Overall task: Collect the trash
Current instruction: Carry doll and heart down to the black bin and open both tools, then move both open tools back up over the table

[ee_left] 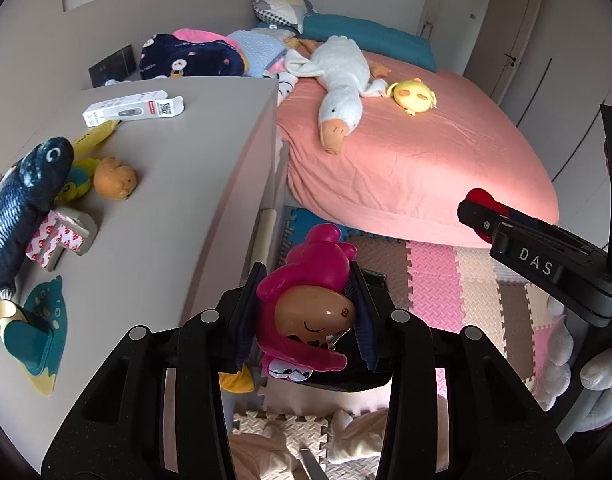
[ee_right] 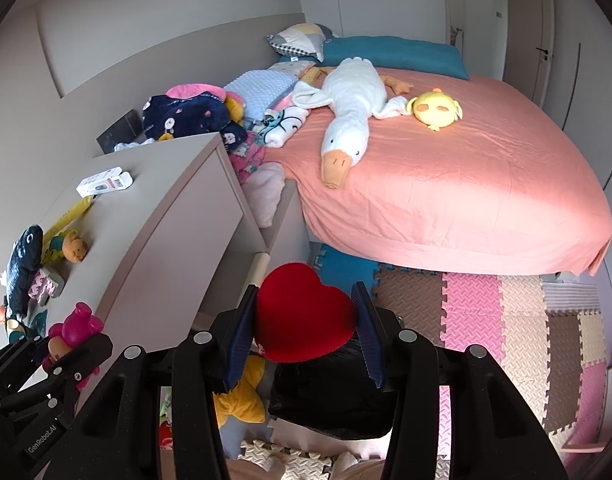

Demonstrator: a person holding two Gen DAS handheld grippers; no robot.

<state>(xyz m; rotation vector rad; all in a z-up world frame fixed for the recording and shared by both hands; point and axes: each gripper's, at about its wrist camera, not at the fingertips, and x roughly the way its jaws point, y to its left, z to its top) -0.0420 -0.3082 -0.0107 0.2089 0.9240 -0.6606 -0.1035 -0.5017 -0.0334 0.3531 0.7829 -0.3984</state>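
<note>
Bedroom floor mats [ee_right: 485, 308] lie at five o'clock; black trash bag [ee_right: 329, 396] sits directly below both grippers. Left gripper [ee_left: 306, 320] clamps the pink doll [ee_left: 306, 304]; right gripper [ee_right: 306, 320] clamps the red heart [ee_right: 302, 312], nearer the bag.

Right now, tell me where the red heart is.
The red heart sits between the right gripper fingers, centre of the right wrist view, above the black bag on the floor, just off the dresser corner.

Cabinet [ee_right: 154, 216] stands left of bed [ee_right: 465, 184], goose [ee_right: 353, 104] on bed.
</note>
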